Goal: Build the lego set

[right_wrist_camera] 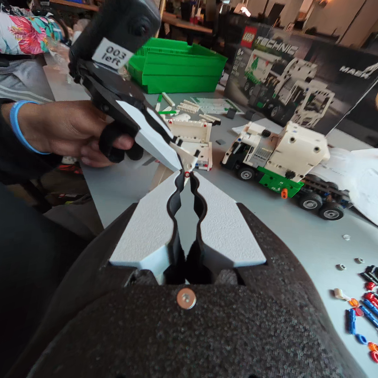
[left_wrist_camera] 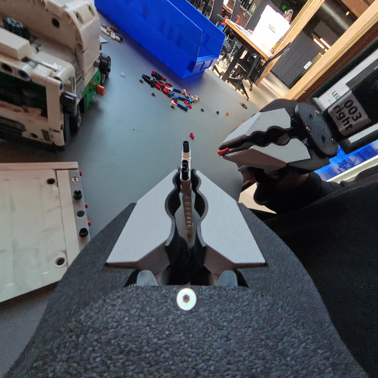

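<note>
Beside the white toy truck (right_wrist_camera: 274,157) standing on the grey table (left_wrist_camera: 126,131), the left gripper (left_wrist_camera: 186,173) is clamping a white holed beam (left_wrist_camera: 186,161) carrying black pins (left_wrist_camera: 185,144), while the right gripper (right_wrist_camera: 186,175) is pinching a small red pin (right_wrist_camera: 186,174) just beside that beam's tip.

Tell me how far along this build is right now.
Done: the white truck stands largely assembled, and the white beam already carries black pins. In hand: the left gripper clamps that beam, with one hole between the pins open; the right gripper pinches a red pin close beside it. Left: the white panel section lies apart, and loose pins remain scattered.
</note>
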The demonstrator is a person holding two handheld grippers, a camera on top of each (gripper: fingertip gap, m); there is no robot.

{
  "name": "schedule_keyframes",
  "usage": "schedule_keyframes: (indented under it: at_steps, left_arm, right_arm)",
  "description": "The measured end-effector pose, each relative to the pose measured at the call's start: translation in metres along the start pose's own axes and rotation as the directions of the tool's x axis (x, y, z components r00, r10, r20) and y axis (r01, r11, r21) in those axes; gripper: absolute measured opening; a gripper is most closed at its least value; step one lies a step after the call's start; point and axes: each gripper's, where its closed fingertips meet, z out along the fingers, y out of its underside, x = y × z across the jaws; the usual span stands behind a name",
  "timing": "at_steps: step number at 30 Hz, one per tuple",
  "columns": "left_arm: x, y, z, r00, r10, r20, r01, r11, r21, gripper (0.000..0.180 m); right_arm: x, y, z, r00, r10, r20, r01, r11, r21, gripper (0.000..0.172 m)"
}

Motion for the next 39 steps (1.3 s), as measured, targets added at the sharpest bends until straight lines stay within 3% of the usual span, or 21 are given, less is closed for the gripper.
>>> schedule_keyframes:
  at_steps: [4,8,16,22,26,32,35,39]
  left_arm:
    - [-0.001,0.004,0.004,0.991,-0.13,-0.035,0.13,0.991,-0.011,0.005]
    - [0.002,0.003,0.004,0.996,-0.088,-0.003,0.088,0.996,0.006,0.005]
    - [0.007,-0.005,0.001,0.986,0.081,0.147,-0.092,0.993,0.073,0.006]
    - [0.015,-0.018,0.003,0.978,0.043,0.203,-0.085,0.976,0.2,0.006]
    - [0.018,-0.024,0.003,0.964,0.018,0.265,-0.093,0.957,0.273,0.005]
    - [0.019,-0.025,0.002,0.923,0.156,0.352,-0.243,0.945,0.218,0.006]
    - [0.023,-0.026,0.001,0.934,0.152,0.324,-0.237,0.941,0.242,0.006]
    - [0.026,-0.028,0.001,0.9,0.203,0.385,-0.309,0.921,0.237,0.006]
  right_arm:
    - [0.002,0.005,0.012,0.996,0.026,-0.085,-0.029,0.999,-0.026,0.004]
    - [0.004,0.007,0.019,0.97,0.23,-0.083,-0.231,0.973,-0.006,0.003]
    - [0.003,0.002,0.019,0.929,0.364,-0.063,-0.361,0.931,0.059,0.003]
    - [0.008,-0.01,0.011,0.873,0.484,-0.056,-0.463,0.859,0.219,0.003]
    - [0.01,-0.015,0.008,0.857,0.512,-0.062,-0.476,0.831,0.287,0.003]
    - [0.009,-0.016,0.006,0.872,0.487,-0.045,-0.453,0.839,0.3,0.003]
    - [0.008,-0.019,0.003,0.88,0.473,-0.037,-0.439,0.841,0.317,0.003]
    - [0.008,-0.022,0.0,0.872,0.49,-0.016,-0.456,0.823,0.34,0.003]
